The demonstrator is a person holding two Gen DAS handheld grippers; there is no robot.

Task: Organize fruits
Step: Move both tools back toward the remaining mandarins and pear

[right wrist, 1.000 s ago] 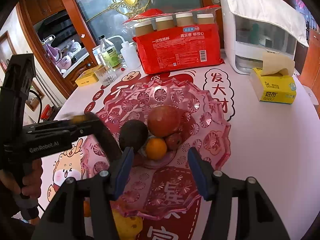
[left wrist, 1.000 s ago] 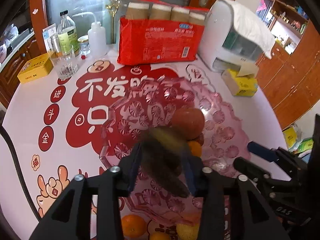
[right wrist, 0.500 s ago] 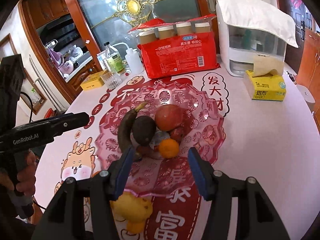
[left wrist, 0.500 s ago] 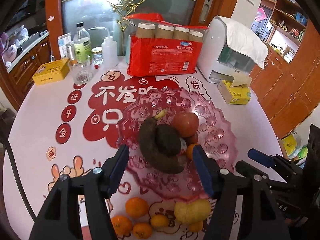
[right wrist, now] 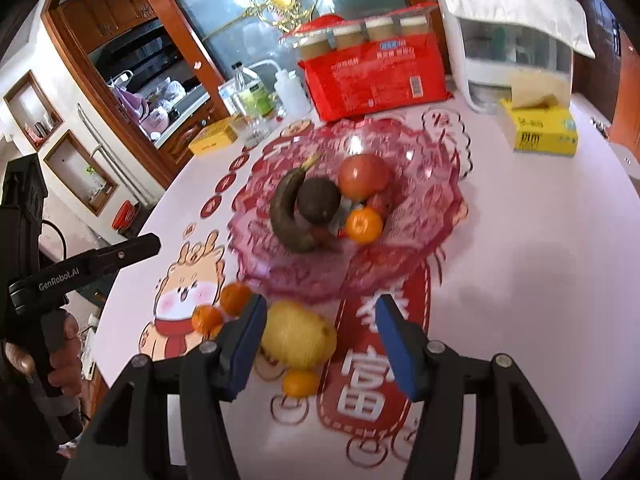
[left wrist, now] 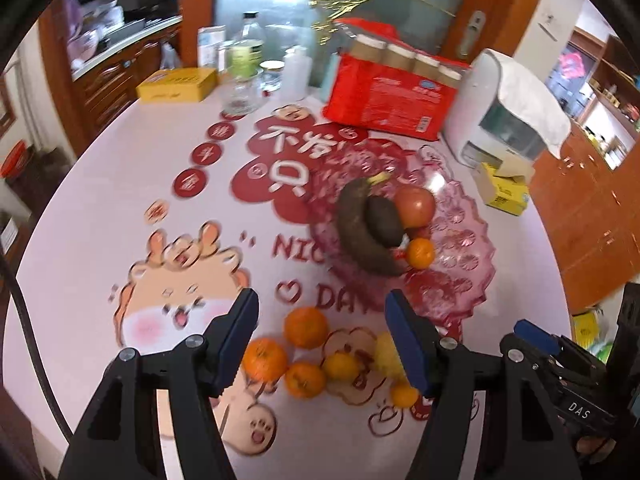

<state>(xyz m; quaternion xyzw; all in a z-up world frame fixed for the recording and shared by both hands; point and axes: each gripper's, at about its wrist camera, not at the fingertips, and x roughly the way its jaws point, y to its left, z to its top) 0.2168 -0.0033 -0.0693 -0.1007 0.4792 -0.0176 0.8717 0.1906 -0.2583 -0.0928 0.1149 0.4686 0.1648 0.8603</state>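
Kitchen setting: wooden cabinets and a glass door behind a round white desk (left wrist: 100, 208) printed with red characters and a cartoon animal. At the far edge stand a red pack (left wrist: 390, 100), a white appliance (left wrist: 500, 120), a yellow tissue box (right wrist: 544, 132) and bottles (left wrist: 248, 52).

Pink glass bowl (left wrist: 460, 240) sits mid-desk. Inside it: dark banana (left wrist: 356, 232), a dark round fruit (left wrist: 384, 220) resting against the banana, a red fruit (left wrist: 414, 206), one orange (left wrist: 420, 252).

Loose on the desk, just in front of the bowl: cluster of oranges (left wrist: 304, 326) and a yellow fruit (right wrist: 298, 334).

Left gripper (left wrist: 322, 340): fingers spread apart, nothing between them, above the loose oranges.

Right gripper (right wrist: 320, 340): fingers spread apart, empty; the yellow fruit shows in the gap, nearer the left finger. Contact cannot be told.

Left-wrist frame motion-blurred.
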